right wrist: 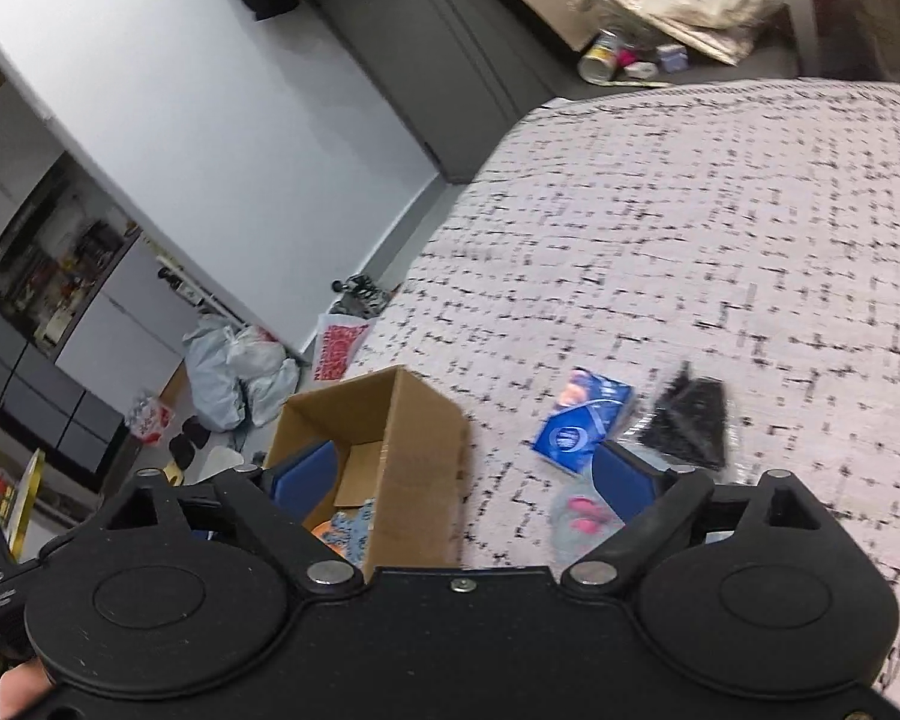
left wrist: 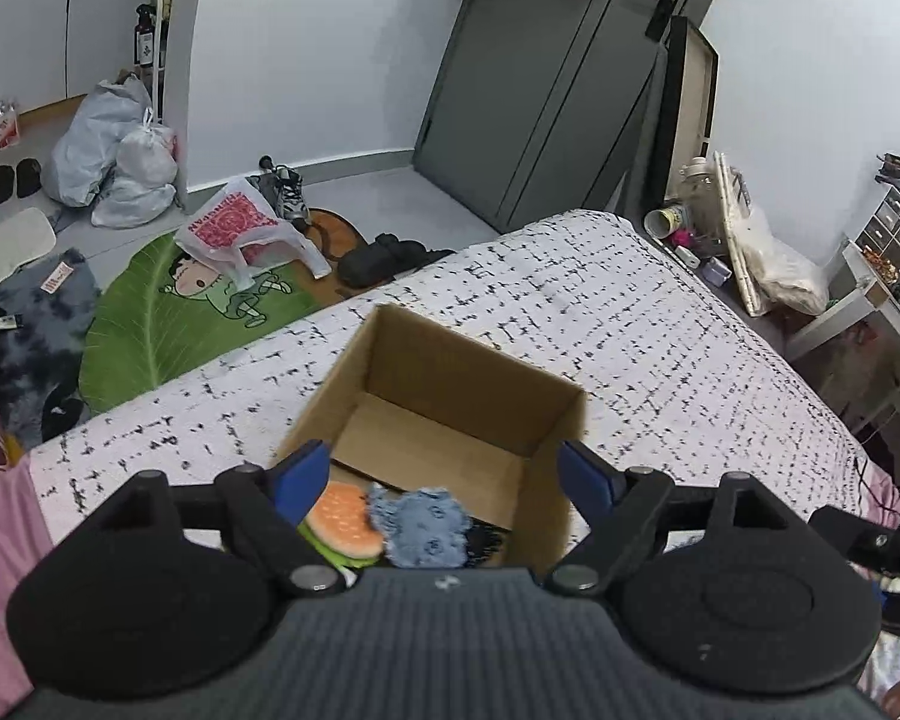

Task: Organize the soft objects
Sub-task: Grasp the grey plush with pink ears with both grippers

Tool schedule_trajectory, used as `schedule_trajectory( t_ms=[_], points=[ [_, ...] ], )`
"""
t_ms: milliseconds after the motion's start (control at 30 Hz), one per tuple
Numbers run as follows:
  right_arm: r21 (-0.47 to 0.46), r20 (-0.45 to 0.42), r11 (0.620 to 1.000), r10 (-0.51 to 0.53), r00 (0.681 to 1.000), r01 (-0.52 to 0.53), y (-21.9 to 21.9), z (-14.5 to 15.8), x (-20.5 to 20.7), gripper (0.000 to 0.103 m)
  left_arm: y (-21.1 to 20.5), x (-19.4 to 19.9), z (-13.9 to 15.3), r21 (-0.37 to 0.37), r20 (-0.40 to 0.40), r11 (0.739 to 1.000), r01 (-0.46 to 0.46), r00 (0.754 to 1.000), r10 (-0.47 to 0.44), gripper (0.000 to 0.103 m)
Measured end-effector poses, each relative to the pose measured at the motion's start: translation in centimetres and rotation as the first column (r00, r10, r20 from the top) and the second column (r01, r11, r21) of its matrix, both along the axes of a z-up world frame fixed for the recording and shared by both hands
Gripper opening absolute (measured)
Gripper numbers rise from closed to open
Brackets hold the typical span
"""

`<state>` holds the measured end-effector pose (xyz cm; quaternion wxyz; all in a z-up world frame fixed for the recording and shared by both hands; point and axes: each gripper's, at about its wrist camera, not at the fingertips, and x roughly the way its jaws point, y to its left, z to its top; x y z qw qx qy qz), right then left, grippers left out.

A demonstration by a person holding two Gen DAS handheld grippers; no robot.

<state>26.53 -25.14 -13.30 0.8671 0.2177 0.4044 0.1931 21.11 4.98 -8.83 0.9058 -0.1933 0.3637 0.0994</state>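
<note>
With both hand-held grippers spread and empty, left (left wrist: 444,477) and right (right wrist: 465,483), the box (right wrist: 414,450) could be knocked off the bed (right wrist: 690,228) edge.

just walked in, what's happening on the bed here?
A person with a claw in each hand is sorting soft items into a cardboard box on the bed. A burger plush and a blue fuzzy toy already lie inside. Both the left claw and right claw are open and empty. A blue packet, a black pouch and a pink-and-grey item remain on the bedspread.
</note>
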Motion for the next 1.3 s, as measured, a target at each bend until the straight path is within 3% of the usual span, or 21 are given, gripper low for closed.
schedule_trajectory(
  t_ms=[533,1033,1133,1233,1300],
  points=[
    [0.096,-0.131,0.991,-0.077,0.988,0.09,-5.0,-1.9,-0.4,0.092,-7.3,1.0,0.6,0.042,-0.041,0.991,0.13,0.991,-0.128,0.082],
    [0.021,-0.181,0.991,-0.125,0.975,0.131,-6.6,-3.9,0.3,0.092,-11.9,2.2,-2.1,0.013,-0.114,0.989,0.147,0.983,-0.145,0.081],
    [0.027,-0.191,0.99,-0.128,0.973,0.135,-6.9,-4.5,0.6,0.092,-12.3,2.6,-3.0,-0.027,-0.13,0.99,0.138,0.982,-0.14,0.077],
    [0.02,-0.221,0.988,-0.142,0.965,0.15,-7.1,-5.6,1.1,0.085,-12.6,3.0,-3.9,-0.063,-0.153,0.991,0.118,0.98,-0.126,0.07],
    [0.021,-0.24,0.99,-0.13,0.962,0.139,-7.0,-6.3,1.6,0.074,-12.9,3.2,-4.4,-0.075,-0.16,0.991,0.111,0.98,-0.122,0.064]
  ],
)
